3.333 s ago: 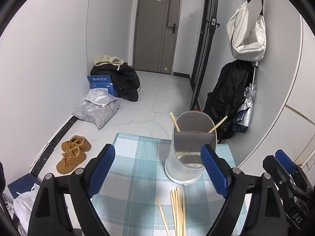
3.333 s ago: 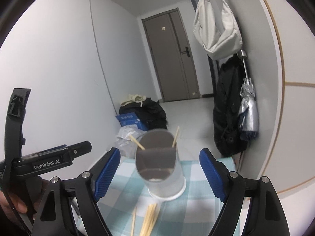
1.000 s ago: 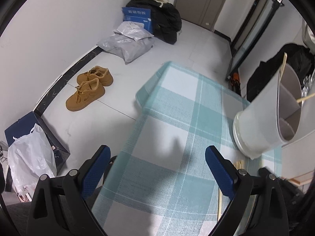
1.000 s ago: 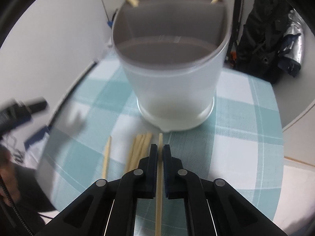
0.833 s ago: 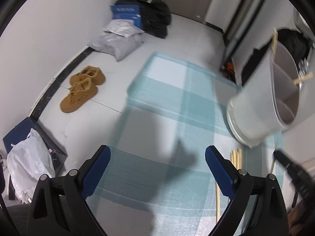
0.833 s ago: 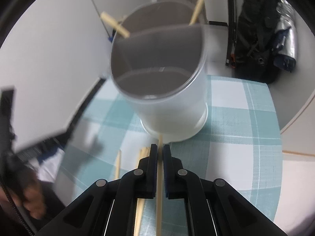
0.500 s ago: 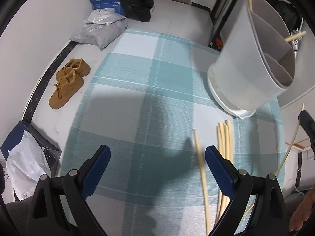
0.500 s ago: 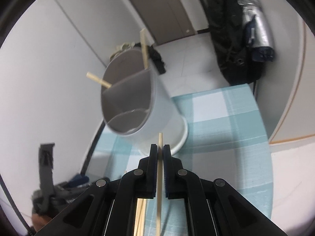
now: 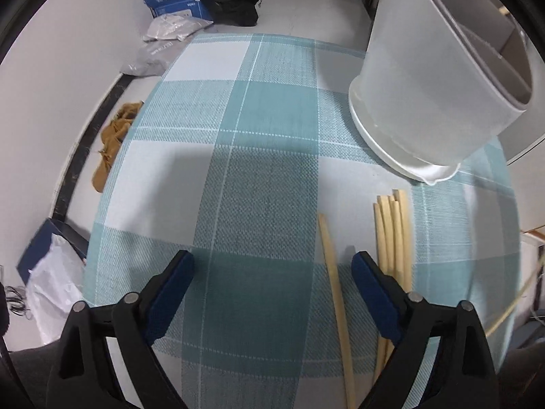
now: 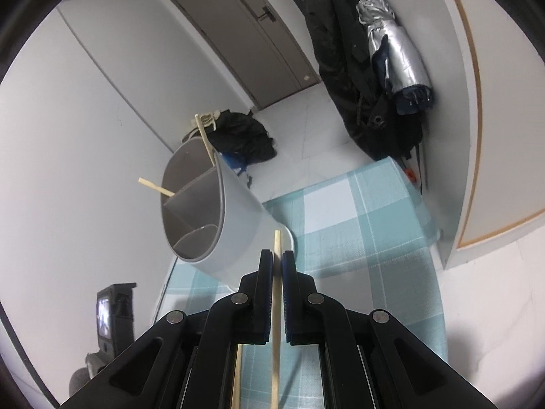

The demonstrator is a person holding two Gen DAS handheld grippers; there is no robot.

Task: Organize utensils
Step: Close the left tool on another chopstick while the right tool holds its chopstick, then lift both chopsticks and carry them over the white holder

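My left gripper [image 9: 270,266] points down over the checked tablecloth [image 9: 265,129], its jaws wide and closing. A single loose chopstick [image 9: 332,283] lies on the cloth between the fingers, near the right finger [image 9: 369,279], untouched. A bundle of several chopsticks [image 9: 391,231] lies just right of it. The pale divided utensil holder [image 9: 425,85] stands at the far right. My right gripper [image 10: 277,255] is shut on one chopstick [image 10: 276,272], held in the air beside the holder [image 10: 218,211], whose compartments hold two chopsticks [image 10: 204,136].
The table's left edge drops to the floor, where brown shoes [image 9: 112,146], bags [image 9: 163,27] and a blue box [image 9: 177,0] lie. A wall with hanging coats [image 10: 351,78] and a folded umbrella [image 10: 398,54] borders the table's right side. A door [image 10: 245,34] stands beyond.
My left gripper swung from the table's left edge to over the loose chopsticks and sank. My right gripper lifted its chopstick off the cloth and rolled, so the holder now sits to its left.
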